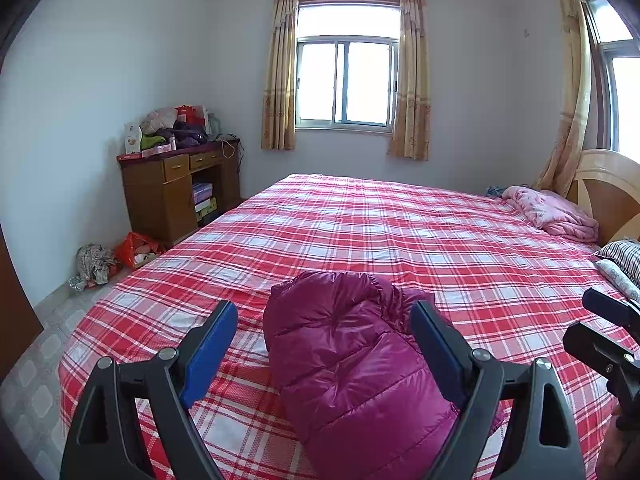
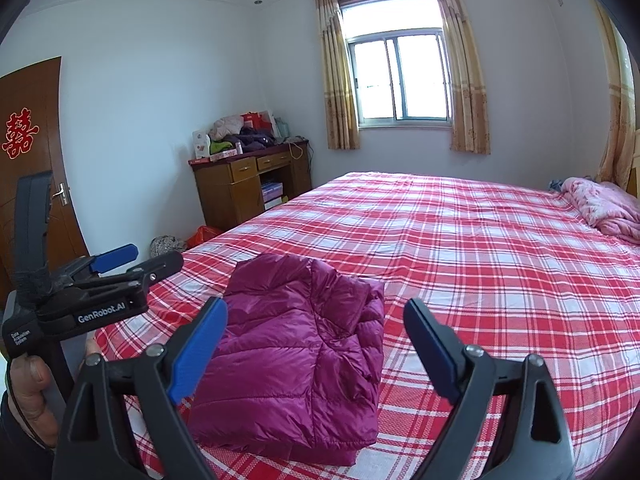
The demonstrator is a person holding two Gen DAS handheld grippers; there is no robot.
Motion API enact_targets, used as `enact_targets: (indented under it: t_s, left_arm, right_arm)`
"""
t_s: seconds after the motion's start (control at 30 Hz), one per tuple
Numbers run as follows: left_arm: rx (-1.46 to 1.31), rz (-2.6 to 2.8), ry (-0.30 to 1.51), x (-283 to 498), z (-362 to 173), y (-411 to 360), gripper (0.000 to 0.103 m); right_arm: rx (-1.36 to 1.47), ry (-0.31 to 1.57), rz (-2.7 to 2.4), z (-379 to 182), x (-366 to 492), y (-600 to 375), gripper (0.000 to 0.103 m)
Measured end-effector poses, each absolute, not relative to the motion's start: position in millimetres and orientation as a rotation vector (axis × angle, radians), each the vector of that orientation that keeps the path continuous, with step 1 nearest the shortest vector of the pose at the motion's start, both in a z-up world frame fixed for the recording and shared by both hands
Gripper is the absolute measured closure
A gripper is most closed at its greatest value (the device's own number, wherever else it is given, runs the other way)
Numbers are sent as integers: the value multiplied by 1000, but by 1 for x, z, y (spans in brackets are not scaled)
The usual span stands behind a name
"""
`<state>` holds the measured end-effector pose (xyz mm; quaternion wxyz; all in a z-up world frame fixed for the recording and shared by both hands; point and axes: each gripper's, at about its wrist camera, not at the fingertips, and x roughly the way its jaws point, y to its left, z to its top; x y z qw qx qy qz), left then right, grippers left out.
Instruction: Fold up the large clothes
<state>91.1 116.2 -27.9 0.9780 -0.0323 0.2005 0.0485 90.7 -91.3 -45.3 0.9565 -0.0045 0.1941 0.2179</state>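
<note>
A magenta puffer jacket [image 1: 360,364] lies folded into a compact bundle near the front edge of the red plaid bed [image 1: 400,232]; it also shows in the right wrist view [image 2: 296,356]. My left gripper [image 1: 324,312] is open and empty, held above the jacket's near end. My right gripper [image 2: 316,312] is open and empty, just above the jacket's right side. The left gripper also shows at the left of the right wrist view [image 2: 136,260], and the right gripper at the right edge of the left wrist view [image 1: 600,320].
A pink blanket [image 1: 552,212] lies crumpled by the wooden headboard [image 1: 608,184], with striped pillows [image 1: 624,256] at the right. A cluttered wooden desk [image 1: 176,188] stands at the far left, with bags [image 1: 120,252] on the floor. A door [image 2: 32,152] is at the left.
</note>
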Motion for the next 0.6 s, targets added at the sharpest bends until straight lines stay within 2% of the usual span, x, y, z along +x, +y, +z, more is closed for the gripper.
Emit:
enact_targets:
  t_s: [0.6]
  left_arm:
    - [-32,160,383,94,-36,119,14]
  right_arm:
    - [-29,420,446,-57,91,-89,10]
